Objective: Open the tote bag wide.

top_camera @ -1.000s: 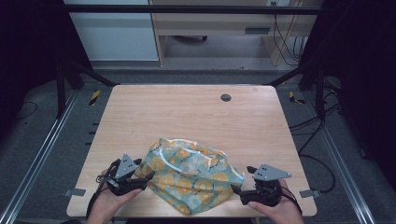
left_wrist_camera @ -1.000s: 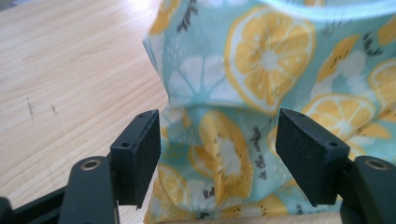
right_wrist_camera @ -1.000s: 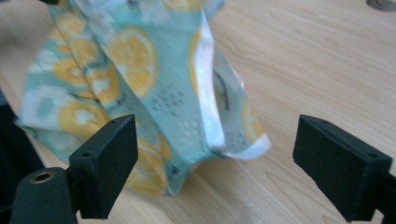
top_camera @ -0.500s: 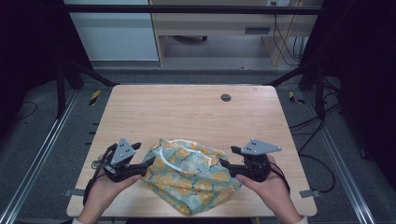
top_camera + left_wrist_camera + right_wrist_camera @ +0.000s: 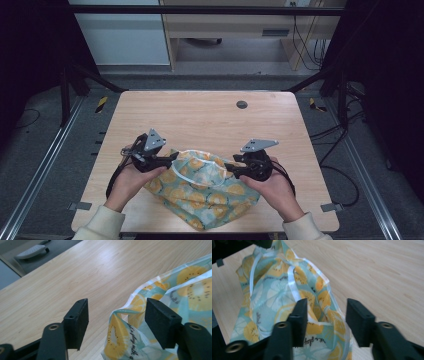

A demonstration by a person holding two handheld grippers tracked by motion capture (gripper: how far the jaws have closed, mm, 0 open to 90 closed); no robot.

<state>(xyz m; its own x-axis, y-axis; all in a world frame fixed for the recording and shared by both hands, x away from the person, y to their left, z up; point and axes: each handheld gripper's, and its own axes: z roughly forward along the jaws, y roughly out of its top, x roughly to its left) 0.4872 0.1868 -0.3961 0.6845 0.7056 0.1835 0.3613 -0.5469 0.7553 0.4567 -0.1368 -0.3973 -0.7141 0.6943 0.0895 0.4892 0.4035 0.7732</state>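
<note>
Both grippers, left (image 5: 170, 157) and right (image 5: 229, 169), have fingers closing around the bag's (image 5: 205, 192) rim near the worktop's (image 5: 200, 112) front edge, not yet pinching; lifting remains.

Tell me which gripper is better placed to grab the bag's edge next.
Right, probably. The right gripper has the fruit-print bag's rim between its jaws, which have just been closing, pads not yet pressing. The left gripper has a fold nearer one pad, with a wider gap.
</note>
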